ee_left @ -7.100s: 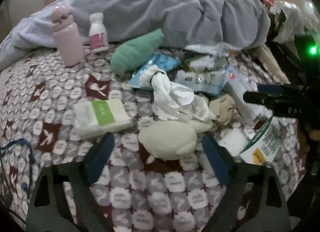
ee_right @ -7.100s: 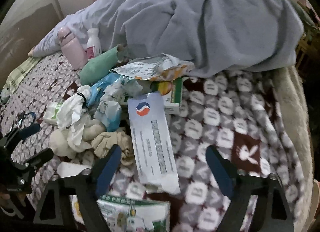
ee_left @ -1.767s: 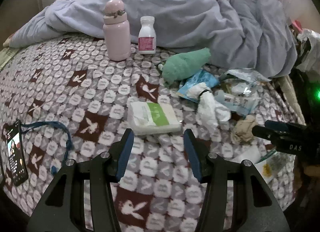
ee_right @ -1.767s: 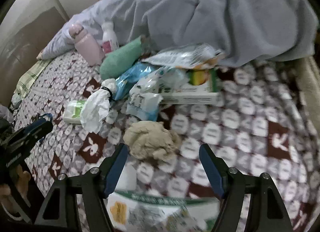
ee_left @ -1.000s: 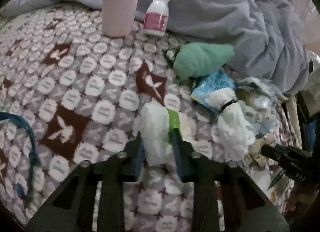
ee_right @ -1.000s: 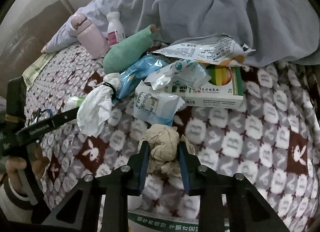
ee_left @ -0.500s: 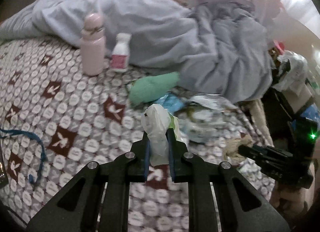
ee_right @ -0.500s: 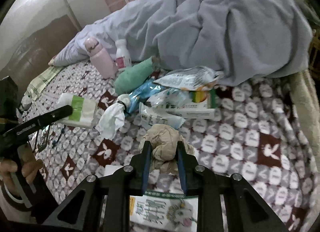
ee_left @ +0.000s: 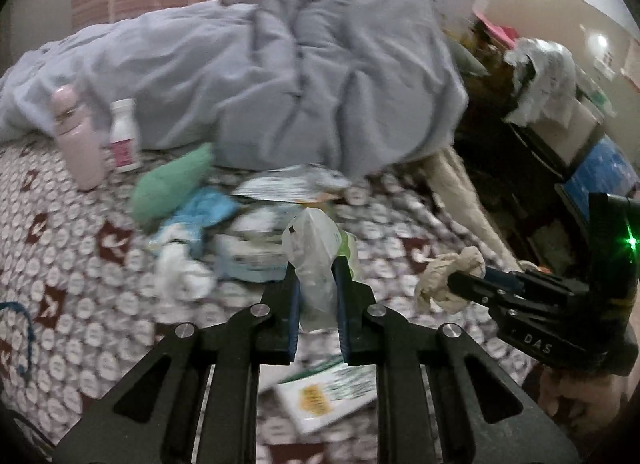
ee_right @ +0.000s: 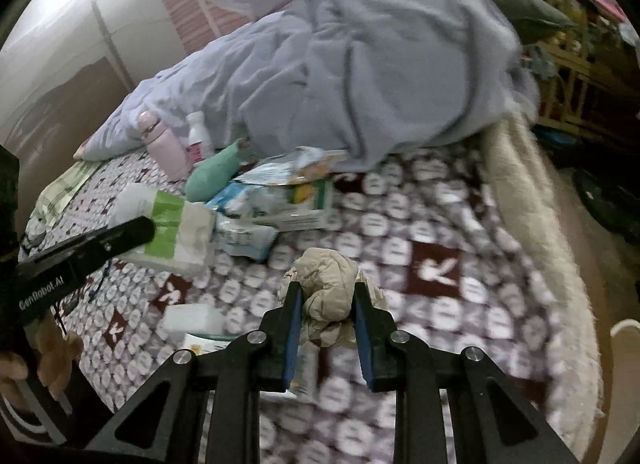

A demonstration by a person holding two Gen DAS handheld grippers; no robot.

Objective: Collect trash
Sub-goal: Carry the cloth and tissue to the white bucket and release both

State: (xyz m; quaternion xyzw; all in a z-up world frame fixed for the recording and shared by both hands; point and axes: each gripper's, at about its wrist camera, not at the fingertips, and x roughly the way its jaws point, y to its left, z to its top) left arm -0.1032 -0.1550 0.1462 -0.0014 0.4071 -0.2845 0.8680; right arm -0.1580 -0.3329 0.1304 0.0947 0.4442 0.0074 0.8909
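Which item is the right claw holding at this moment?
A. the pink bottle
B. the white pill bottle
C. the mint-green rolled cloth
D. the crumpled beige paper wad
D: in the right wrist view the right claw is clamped on the crumpled beige paper wad, lifted clear of the patterned blanket.

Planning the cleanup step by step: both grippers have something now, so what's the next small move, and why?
Probably carry both loads off the bed toward wherever trash goes; no bin shows. The left gripper is shut on the tissue pack, the right gripper on the crumpled beige wad, both lifted clear of the blanket.
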